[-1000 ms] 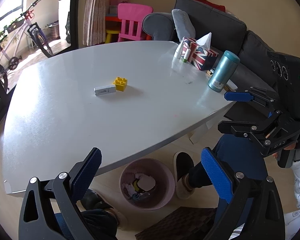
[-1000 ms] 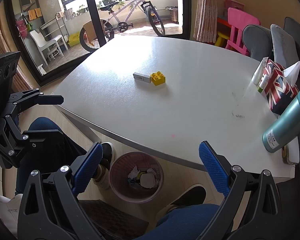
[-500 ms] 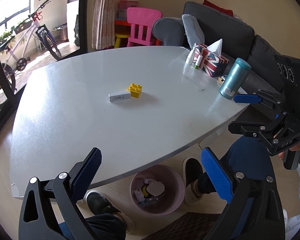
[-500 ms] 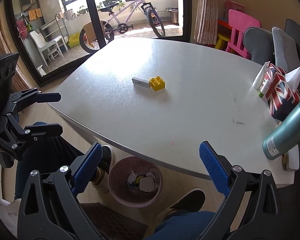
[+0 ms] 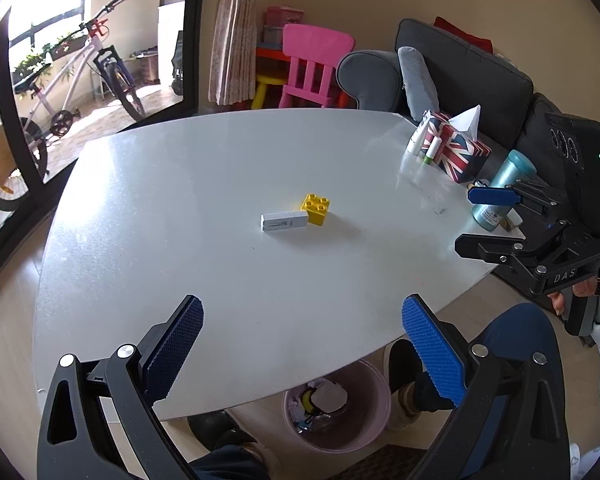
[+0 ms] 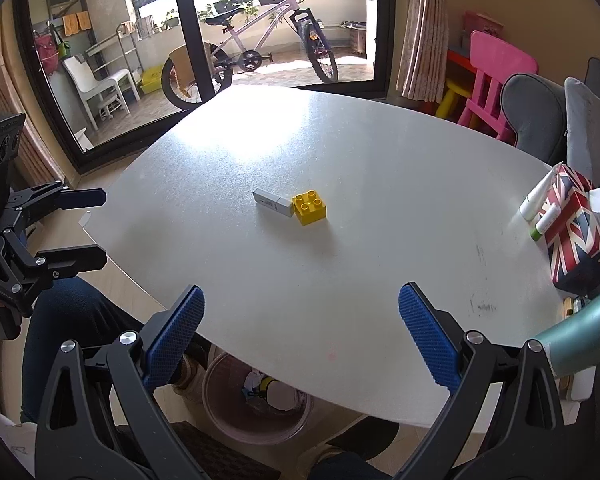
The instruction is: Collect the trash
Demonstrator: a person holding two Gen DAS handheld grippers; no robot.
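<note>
White, rigid, light small box (image 5: 283,222) touching yellow brick (image 5: 316,209) on surface (image 5: 220,168); grasp across long sides. Left gripper (image 5: 302,350) and right gripper (image 6: 300,334) fingers spread, empty.

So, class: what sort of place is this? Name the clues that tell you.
Most likely a family living room at home. A grey sofa stands behind the white table, a child's pink chair sits beside it, and a bicycle is parked on the balcony beyond the glass door.
</note>
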